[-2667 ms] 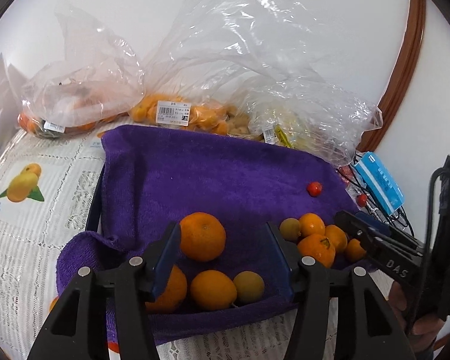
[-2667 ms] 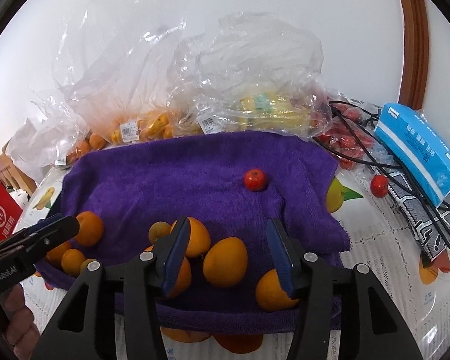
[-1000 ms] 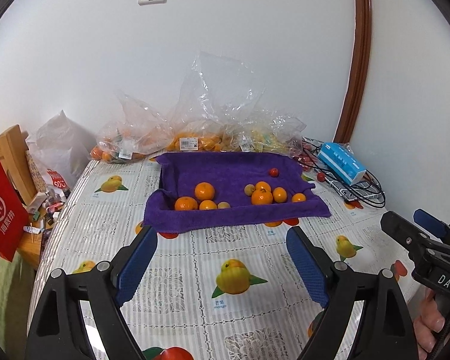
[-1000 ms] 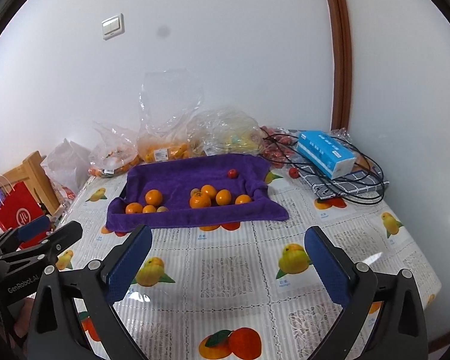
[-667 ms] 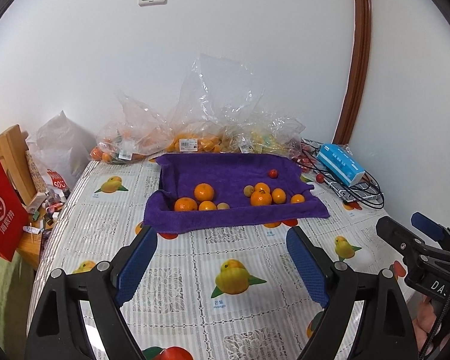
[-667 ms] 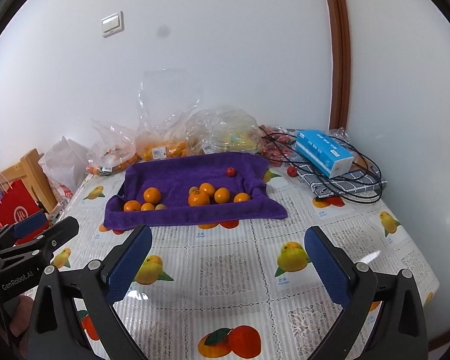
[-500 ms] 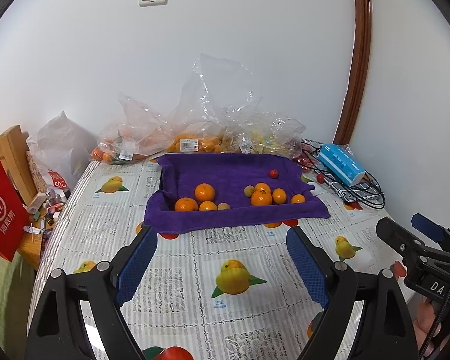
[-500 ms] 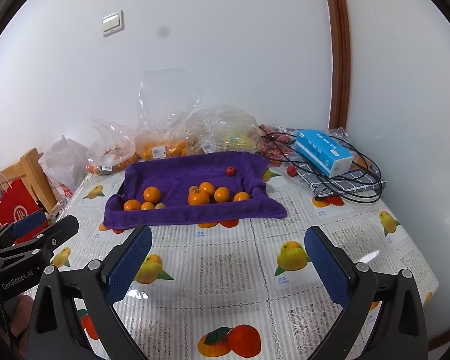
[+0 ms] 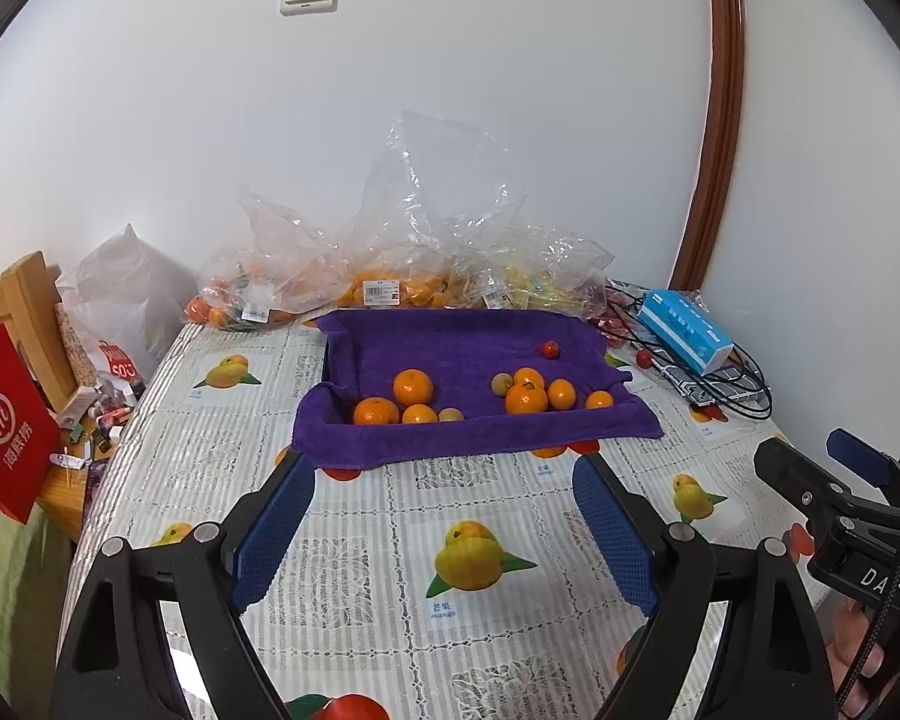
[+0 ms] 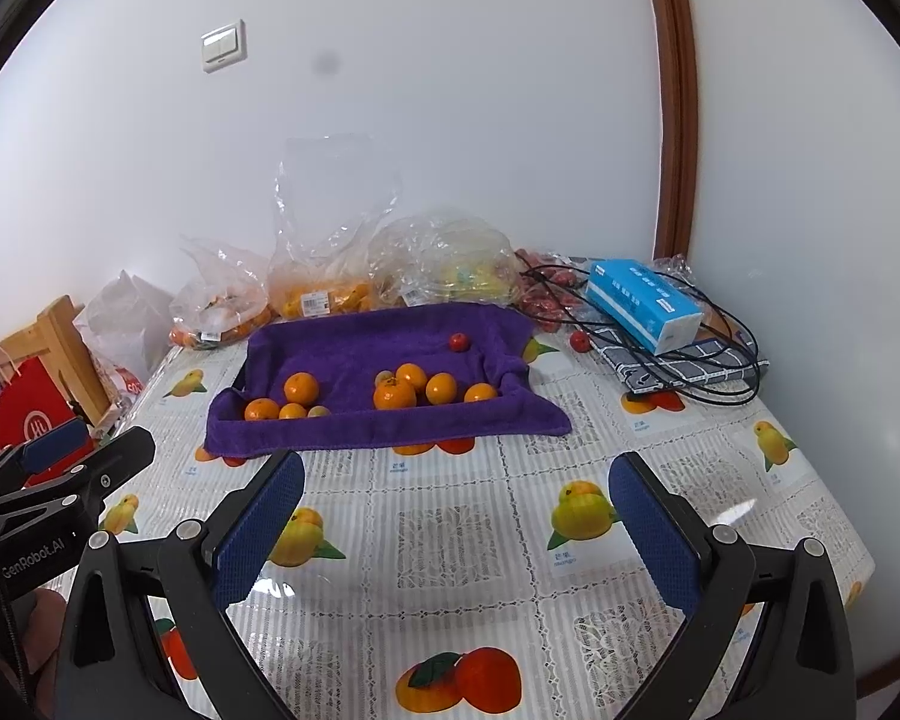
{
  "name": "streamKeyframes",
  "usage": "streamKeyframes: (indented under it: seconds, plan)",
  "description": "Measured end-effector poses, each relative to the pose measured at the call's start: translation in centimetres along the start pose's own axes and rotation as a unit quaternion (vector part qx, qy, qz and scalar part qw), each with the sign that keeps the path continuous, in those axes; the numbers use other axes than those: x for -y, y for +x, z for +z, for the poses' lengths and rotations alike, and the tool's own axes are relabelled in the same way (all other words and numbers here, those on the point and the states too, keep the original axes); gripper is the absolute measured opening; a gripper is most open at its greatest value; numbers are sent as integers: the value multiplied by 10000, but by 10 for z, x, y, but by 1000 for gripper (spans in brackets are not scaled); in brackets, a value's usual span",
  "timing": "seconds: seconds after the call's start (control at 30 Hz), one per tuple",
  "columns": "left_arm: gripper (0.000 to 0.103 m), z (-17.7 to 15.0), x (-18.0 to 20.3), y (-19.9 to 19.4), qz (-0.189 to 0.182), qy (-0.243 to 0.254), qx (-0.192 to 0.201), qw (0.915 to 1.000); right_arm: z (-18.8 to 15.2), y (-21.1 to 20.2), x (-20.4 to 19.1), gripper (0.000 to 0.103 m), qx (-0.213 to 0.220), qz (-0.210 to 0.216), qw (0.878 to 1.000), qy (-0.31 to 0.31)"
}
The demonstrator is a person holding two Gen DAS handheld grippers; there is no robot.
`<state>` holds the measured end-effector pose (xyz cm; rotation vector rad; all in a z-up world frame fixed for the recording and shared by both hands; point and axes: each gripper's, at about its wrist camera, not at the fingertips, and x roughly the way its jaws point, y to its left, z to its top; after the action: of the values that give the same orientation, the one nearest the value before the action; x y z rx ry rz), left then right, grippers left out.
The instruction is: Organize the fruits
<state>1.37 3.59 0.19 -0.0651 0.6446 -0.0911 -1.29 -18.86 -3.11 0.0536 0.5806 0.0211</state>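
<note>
At 12 o'clock behind the purple towel (image 9: 462,354): clear plastic bags (image 9: 390,276) of fruit against the wall; blue tissue box (image 10: 645,303) on cables at 2 o'clock. Oranges (image 9: 413,387) sit in two clusters on the towel, one small red fruit (image 9: 549,349) apart. Bag contents hard to make out. Left gripper (image 9: 444,531) and right gripper (image 10: 456,531) both spread wide, empty, well short of the towel.

fruit inside the bags (image 9: 384,291) is blurred by plastic; the tray (image 9: 324,372) is hidden under the towel (image 9: 468,354); label text is unreadable.
</note>
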Motion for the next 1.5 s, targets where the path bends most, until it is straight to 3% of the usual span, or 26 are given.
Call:
streamKeyframes:
  seconds: [1.5]
  plan:
    - [87, 4, -5, 2, 44, -28, 10, 10000, -1, 2, 1, 101, -26, 12, 10000, 28]
